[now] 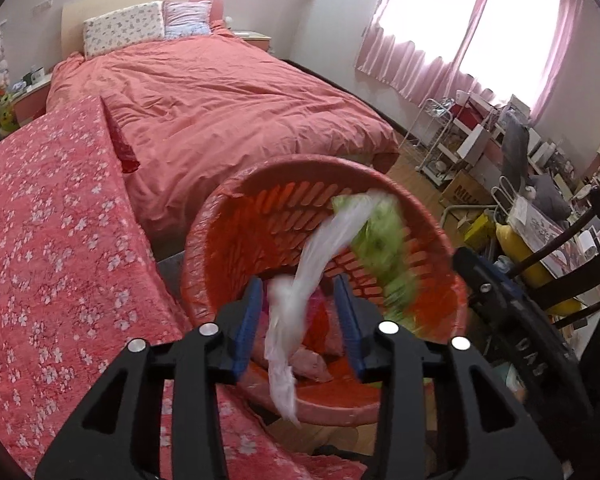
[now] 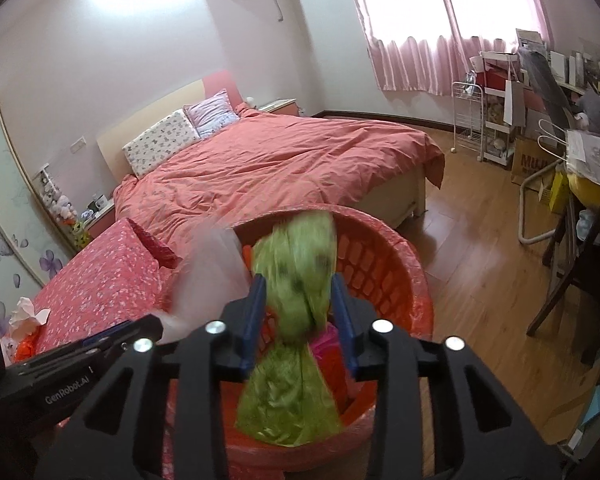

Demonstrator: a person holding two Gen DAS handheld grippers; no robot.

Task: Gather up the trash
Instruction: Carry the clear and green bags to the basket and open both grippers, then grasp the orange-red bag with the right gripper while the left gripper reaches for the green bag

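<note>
Hovering over basket: both grippers sit above the mouth of the red basket (image 1: pixel 236 240), side by side.
Left gripper (image 1: pixel 298 320): jaws spread, blue pads apart, with the white plastic bag (image 1: pixel 300 300) hanging loose in the gap; neither pad visibly presses it.
White plastic bag: a long twisted strip, blurred; its long axis runs from the basket's far upper wall down through the gap toward the camera, the lower tail trailing past the near rim.
Right gripper (image 2: pixel 298 312): jaws spread, the green plastic bag (image 2: pixel 296 320) between the blue pads; whether a pad touches it cannot be told through the blur.
Green plastic bag: long axis runs straight away from the camera, the bunched upper end toward the basket's far rim, the wider lower end draped over the near rim.
Basket contents: something pink lies at the bottom, seen beside both bags.
Basket: round, slotted walls, standing on the wooden floor (image 2: pixel 480 248) at the foot of the bed (image 2: pixel 280 160).
Left of basket: a floral red cover (image 1: pixel 60 240) lies just beside it, with crumpled white paper (image 2: pixel 26 314) on its near end.
Farther out: pink curtains (image 2: pixel 420 40) and a cluttered shelf rack (image 2: pixel 466 120) along the window wall.
</note>
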